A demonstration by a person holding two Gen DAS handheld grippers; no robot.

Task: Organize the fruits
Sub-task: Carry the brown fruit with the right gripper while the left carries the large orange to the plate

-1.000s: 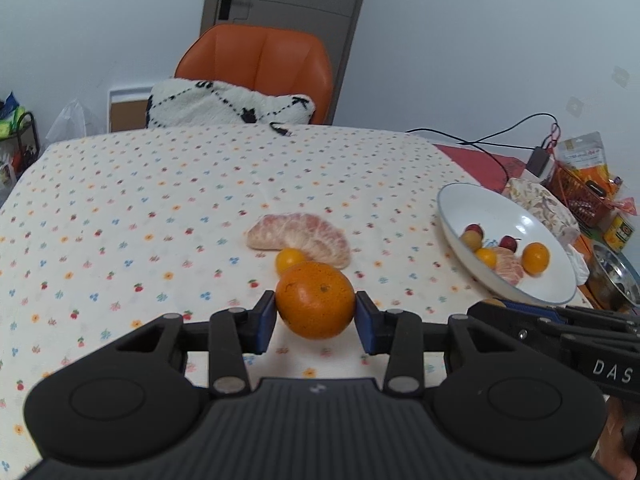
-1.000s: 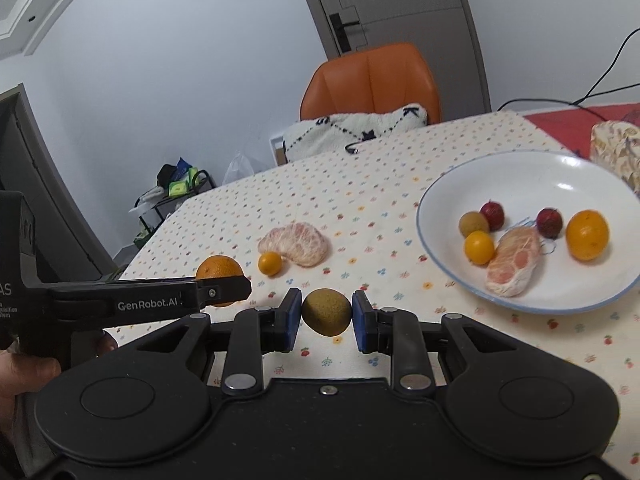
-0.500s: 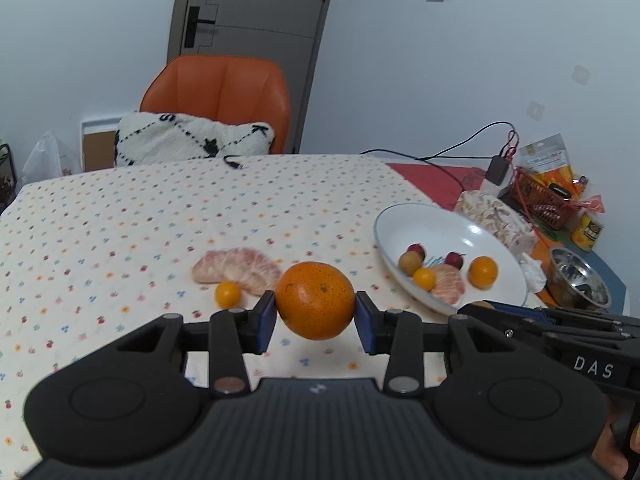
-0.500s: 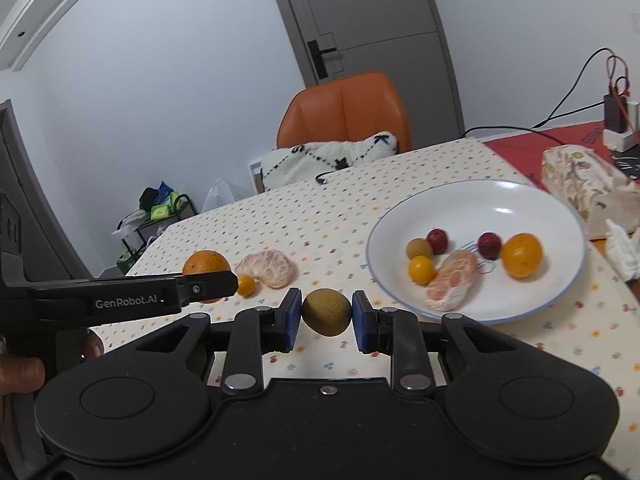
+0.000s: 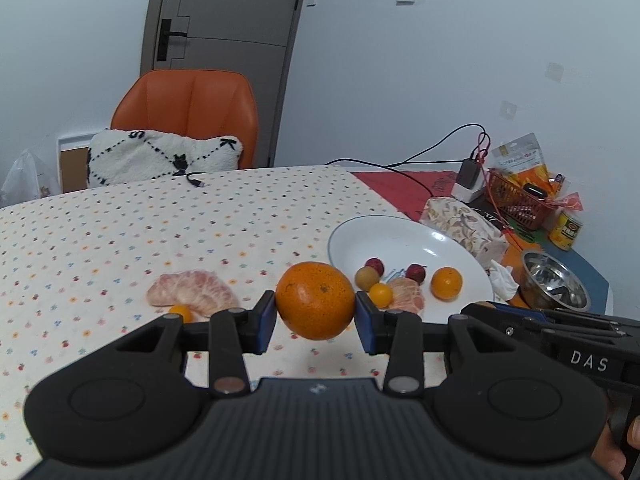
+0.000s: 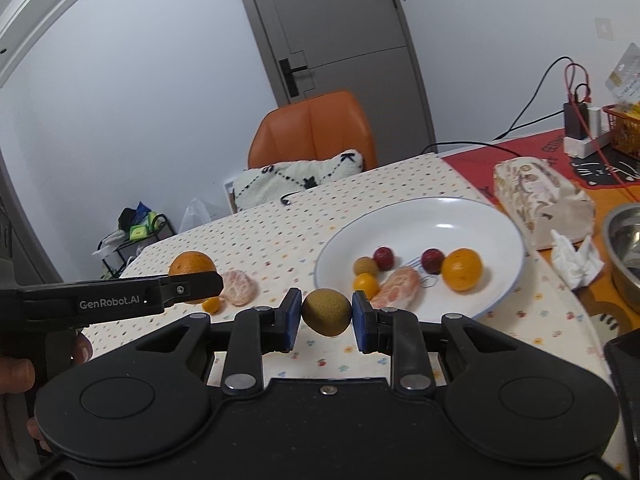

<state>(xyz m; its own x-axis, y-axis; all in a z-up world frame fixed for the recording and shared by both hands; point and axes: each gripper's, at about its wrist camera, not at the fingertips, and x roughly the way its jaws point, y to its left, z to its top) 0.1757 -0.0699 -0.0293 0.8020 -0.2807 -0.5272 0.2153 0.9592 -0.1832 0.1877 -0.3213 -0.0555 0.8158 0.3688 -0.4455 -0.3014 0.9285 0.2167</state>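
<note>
Plate (image 6: 496, 224) right of peeled segment (image 6: 239, 287); tissue box (image 6: 540, 196) behind plate; bowl (image 6: 616, 248) rightmost.

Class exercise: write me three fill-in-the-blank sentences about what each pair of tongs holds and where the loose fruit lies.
1. The left tongs are shut on a large round ____ fruit.
2. The right tongs grip a small brownish-green ____.
3. The peeled pink citrus half beside the tiny yellow kumquat lies on the dotted ____, not in the round white plate.

Missing words: orange; kiwi; tablecloth

Home dining rm: floral tablecloth (image 5: 120, 232), orange chair (image 5: 188, 112) w/ cushion (image 5: 160, 156), interior door (image 5: 224, 60)
</note>
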